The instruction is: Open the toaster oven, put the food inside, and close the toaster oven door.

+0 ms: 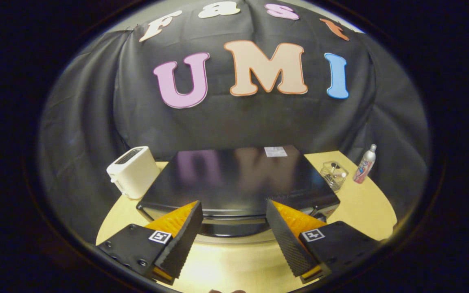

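**Inspector:** Black and glossy, the toaster oven (pixel 238 179) is sitting at the middle of the pale wooden table (pixel 364 207), its flat top reflecting the wall behind it. The camera is looking down on it from above the front edge.

**Clerk:** And the gripper?

**Inspector:** The gripper (pixel 234 226) is hovering just before the oven's front, its two fingers spread wide with nothing between them. The fingertips are lining up with the oven's upper front edge, one toward each end, though it is hard to say whether they are touching it; they appear to be apart from it.

**Clerk:** Is the door showing?

**Inspector:** Only the top of the front face is showing, as a dark curved band with a lighter strip under it between the fingers. The door seems to be closed, but the angle is poor.

**Clerk:** Anything else on the table?

**Inspector:** A white toaster (pixel 133 171) is standing just beside the oven on its left. On the right, a small clear container (pixel 334 175) is sitting near the oven's back corner, and a slim bottle (pixel 365 164) is standing upright beyond it, close to the cloth. A white label (pixel 275 151) is lying on the oven's top near its rear edge.
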`<state>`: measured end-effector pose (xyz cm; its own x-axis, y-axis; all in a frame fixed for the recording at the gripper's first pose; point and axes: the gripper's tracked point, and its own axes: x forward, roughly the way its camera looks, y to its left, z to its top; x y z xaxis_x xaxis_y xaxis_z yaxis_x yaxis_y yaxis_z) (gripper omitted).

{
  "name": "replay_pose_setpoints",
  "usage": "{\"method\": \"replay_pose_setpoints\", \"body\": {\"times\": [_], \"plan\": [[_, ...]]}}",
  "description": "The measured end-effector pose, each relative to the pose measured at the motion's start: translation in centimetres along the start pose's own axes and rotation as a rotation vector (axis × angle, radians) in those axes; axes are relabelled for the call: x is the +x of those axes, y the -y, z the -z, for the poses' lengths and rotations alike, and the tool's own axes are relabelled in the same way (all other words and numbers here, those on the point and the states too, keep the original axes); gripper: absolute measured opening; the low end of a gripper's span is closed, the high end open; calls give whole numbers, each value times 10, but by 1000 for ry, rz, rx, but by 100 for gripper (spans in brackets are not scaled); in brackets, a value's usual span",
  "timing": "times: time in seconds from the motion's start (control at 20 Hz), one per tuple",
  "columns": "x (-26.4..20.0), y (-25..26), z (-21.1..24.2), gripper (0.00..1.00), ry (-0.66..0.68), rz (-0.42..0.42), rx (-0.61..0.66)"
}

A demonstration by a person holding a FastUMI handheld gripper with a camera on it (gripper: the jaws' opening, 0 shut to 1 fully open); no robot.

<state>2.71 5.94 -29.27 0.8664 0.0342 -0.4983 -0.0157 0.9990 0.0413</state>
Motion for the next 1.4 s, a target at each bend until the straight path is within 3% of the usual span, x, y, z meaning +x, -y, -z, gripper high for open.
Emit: {"method": "replay_pose_setpoints", "body": {"times": [0.8, 1.4], "plan": [[-1, 6, 10, 100, 8, 18, 20], [-56, 13, 66, 100, -29, 22, 21]]}}
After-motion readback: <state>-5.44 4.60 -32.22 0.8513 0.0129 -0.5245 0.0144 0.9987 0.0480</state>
